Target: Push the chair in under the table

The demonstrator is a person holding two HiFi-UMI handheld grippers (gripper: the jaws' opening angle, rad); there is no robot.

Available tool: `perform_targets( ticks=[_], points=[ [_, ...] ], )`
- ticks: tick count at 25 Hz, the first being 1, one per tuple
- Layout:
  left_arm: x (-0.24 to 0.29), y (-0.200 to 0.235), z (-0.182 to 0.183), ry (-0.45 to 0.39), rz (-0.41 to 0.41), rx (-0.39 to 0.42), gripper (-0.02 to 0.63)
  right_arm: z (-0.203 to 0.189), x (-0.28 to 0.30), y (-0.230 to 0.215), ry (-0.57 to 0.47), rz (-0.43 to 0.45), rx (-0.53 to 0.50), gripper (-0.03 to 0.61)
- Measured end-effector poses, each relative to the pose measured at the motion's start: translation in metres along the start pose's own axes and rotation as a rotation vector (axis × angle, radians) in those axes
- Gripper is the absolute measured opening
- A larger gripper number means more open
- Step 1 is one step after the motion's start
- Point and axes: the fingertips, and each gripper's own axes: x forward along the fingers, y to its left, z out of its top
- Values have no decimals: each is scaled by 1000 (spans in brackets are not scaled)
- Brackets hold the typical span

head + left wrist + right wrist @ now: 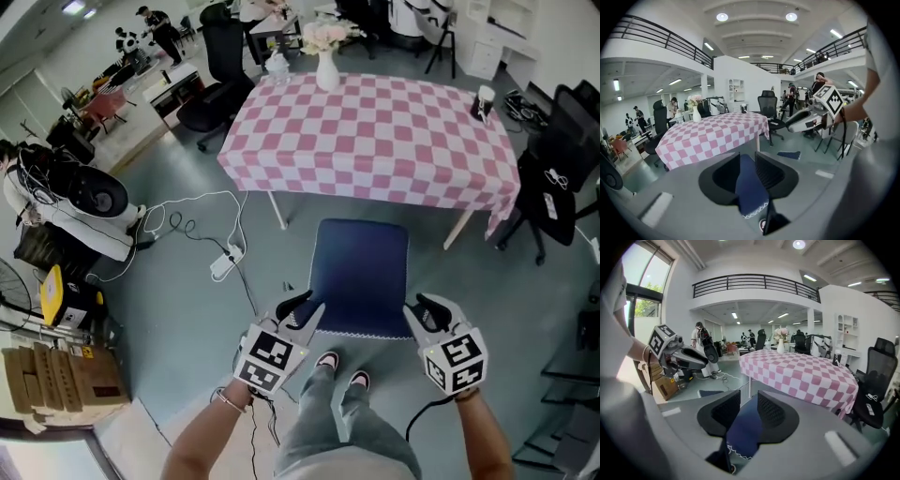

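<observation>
Head view: dark blue upholstered chair [361,272] stands on the grey floor [187,281], its seat just short of the table [375,131] draped in pink-and-white checked cloth. Left hand-held gripper [300,307] and right hand-held gripper [424,309] sit at the two ends of the backrest's top edge. Each has its jaws narrowly apart, astride the blue backrest. A white vase [326,70] stands at the table's far edge.

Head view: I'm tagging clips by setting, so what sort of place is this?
Most likely an open-plan office or lab workspace. Black office chairs stand around, a white power strip lies on the grey floor, and the right gripper view shows a railed mezzanine above.
</observation>
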Motion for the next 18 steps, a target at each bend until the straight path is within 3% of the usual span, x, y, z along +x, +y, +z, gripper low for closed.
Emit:
perform_targets(
  ticks=[10,18],
  points=[
    [12,-39,-57,182,-151,202,109,-49,12,49,172,326,-235,115],
    [16,-57,-89,306,-240,451,110,-80,18,68,282,429,-386,115]
  ],
)
